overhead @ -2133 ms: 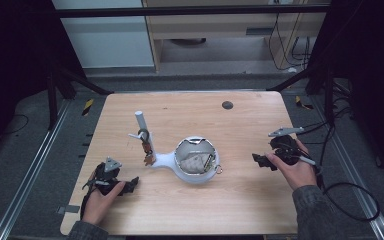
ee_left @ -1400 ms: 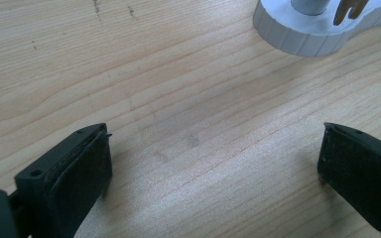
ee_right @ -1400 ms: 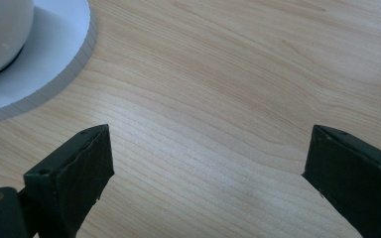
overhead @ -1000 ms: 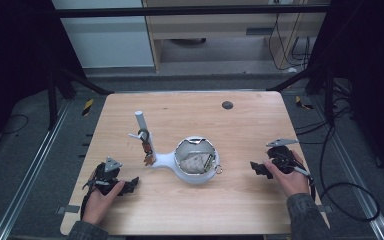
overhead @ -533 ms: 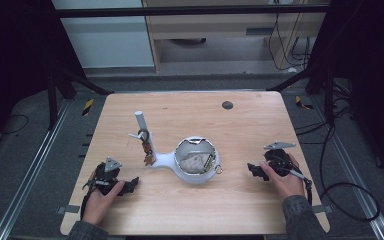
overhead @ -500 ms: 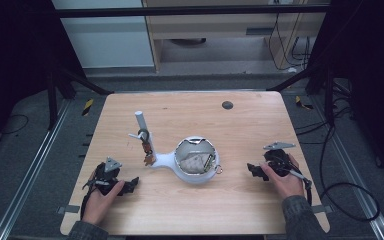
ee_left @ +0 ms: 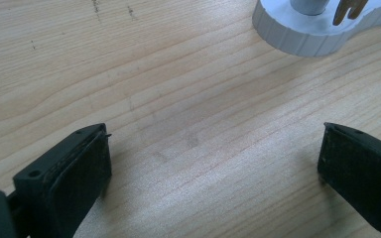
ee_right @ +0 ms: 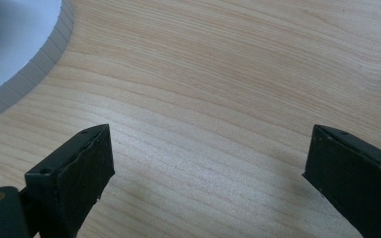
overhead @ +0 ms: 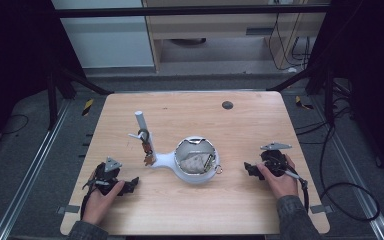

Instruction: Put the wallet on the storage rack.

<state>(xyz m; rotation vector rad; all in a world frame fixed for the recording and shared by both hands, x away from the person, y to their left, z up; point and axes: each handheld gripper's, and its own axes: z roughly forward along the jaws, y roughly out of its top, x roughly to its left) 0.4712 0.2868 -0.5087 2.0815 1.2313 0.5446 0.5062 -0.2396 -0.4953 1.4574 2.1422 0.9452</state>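
Observation:
A white holder point(overhead: 166, 160) lies mid-table: a round bowl point(overhead: 196, 172) joined to a base with an upright post point(overhead: 141, 122). Keys point(overhead: 147, 150) hang from the post, and crumpled grey stuff and small items lie in the bowl. My left gripper point(overhead: 131, 184) rests near the front left edge, pointing right, open and empty point(ee_left: 213, 163); ahead of it is the holder's base point(ee_left: 297, 34). My right gripper point(overhead: 249, 170) sits right of the bowl, pointing at it. Its jaws have just been opening and stand wide with nothing between them point(ee_right: 208, 168); the bowl's ribbed wall point(ee_right: 34, 64) is close.
A small dark disc point(overhead: 227, 105) lies near the wooden table's point(overhead: 260, 125) far edge. Black frame legs stand at both sides, and cables trail on the floor to the right point(overhead: 350, 200).
My right hand has drifted left and nearer the front edge, closer to the bowl. The left hand and the holder have not moved.

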